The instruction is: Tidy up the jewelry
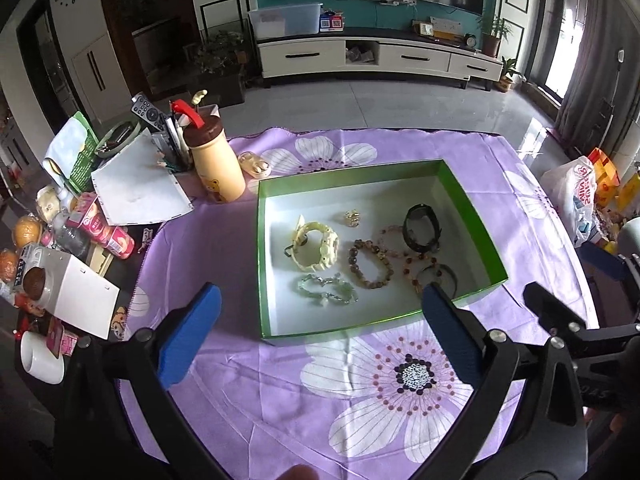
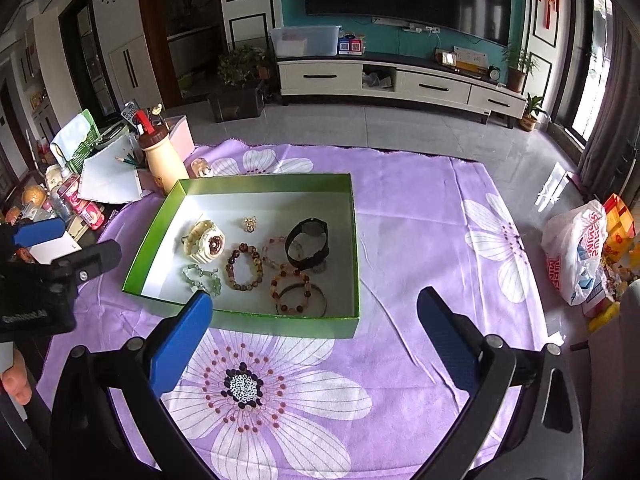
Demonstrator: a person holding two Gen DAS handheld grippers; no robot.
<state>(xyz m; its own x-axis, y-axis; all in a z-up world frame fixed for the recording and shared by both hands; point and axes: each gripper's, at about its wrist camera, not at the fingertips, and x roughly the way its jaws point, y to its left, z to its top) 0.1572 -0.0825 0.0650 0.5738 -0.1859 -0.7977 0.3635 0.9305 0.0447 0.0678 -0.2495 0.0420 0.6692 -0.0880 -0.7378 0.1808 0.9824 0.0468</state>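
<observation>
Blue-padded and spread wide, the left gripper [image 1: 320, 320] and right gripper [image 2: 316, 320] hover empty above the purple cloth [image 1: 280, 380], apparently pulled back from finished work. Beyond them, jewelry sits gathered in the green box [image 1: 472, 216]: cream watch [image 1: 316, 248], green bracelet [image 1: 328, 290], brown bracelet [image 1: 370, 264], black watch [image 1: 420, 228], spaced apart, probably against tangling. Farther off, a bottle [image 1: 214, 164] stands among clutter.

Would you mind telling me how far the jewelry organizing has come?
Done: the bracelets, cream watch, black watch and gold piece lie in the green box. In hand: nothing; left gripper and right gripper are open. Left: no jewelry visible on the cloth.
</observation>
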